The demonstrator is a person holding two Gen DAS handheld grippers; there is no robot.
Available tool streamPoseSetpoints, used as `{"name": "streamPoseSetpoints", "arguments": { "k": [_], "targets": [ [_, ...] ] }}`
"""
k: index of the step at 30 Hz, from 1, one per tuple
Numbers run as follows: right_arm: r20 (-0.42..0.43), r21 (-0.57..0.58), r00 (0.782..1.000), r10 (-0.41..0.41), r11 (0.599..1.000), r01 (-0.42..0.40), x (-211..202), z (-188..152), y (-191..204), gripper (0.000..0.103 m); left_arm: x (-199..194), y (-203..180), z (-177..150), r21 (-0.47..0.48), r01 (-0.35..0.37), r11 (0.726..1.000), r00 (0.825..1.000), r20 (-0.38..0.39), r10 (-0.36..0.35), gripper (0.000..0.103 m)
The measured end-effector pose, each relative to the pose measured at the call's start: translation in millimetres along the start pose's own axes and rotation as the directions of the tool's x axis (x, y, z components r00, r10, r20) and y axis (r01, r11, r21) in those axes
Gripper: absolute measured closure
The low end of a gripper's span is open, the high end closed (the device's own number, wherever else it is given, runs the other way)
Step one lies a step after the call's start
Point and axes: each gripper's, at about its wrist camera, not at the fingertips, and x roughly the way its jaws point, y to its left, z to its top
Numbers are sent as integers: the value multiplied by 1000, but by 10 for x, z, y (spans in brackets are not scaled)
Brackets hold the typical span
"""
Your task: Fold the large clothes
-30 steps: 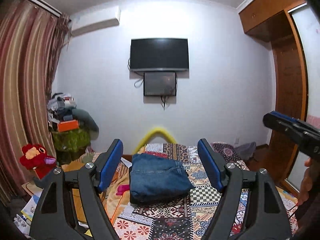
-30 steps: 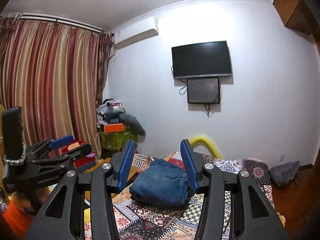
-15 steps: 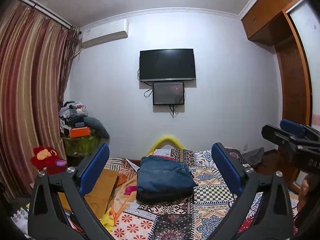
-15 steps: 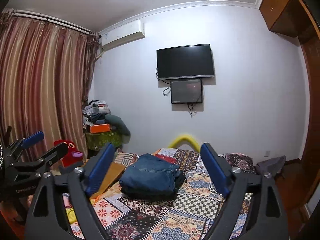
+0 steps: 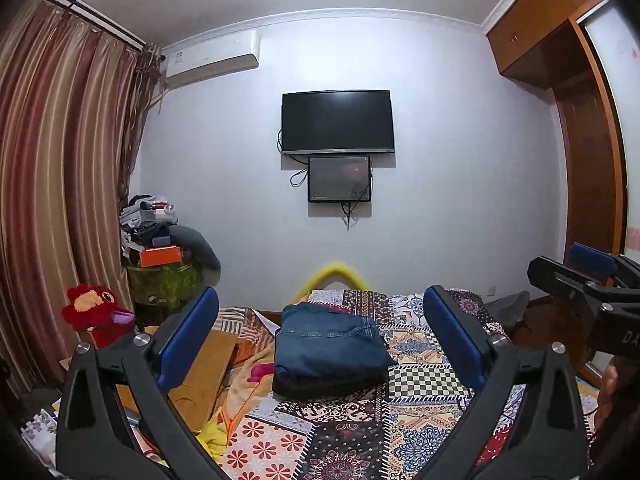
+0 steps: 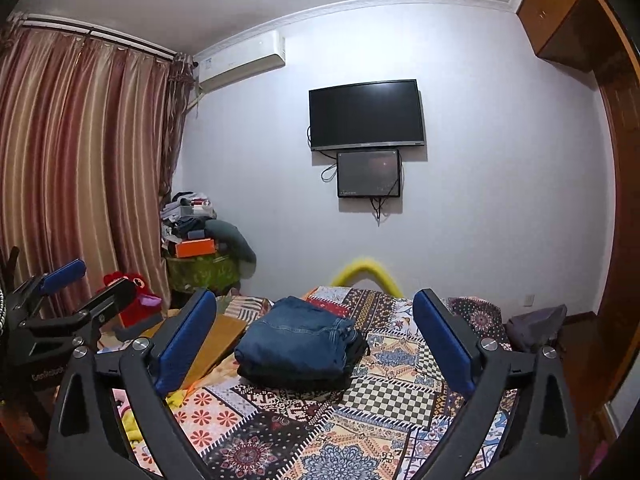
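A folded pair of blue jeans (image 5: 328, 348) lies in a neat stack on the patterned bedspread (image 5: 360, 432), on top of a dark folded garment; it also shows in the right wrist view (image 6: 298, 340). My left gripper (image 5: 320, 340) is open and empty, held back from and above the stack. My right gripper (image 6: 316, 340) is also open and empty, equally far back. Each gripper shows at the edge of the other's view: the right one (image 5: 576, 276) and the left one (image 6: 76, 292).
A red plush toy (image 5: 96, 314) and a cluttered side table (image 5: 164, 256) stand at the left by the curtain. A brown board (image 5: 200, 372) lies along the bed's left side. A wardrobe (image 5: 588, 160) is on the right. A TV (image 5: 338, 122) hangs on the far wall.
Both grippers have opened wide and pulled back and up from the folded jeans, which stay still on the bed.
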Motion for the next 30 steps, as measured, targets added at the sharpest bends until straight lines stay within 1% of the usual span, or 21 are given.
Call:
{"name": "streamPoseSetpoints", "arguments": {
  "k": [30],
  "targets": [
    [-22,1,1000,8,1000,-8,-30,5,-11,5,126,37,-19,-40,13,999,999,-33,-14,0]
  ]
}}
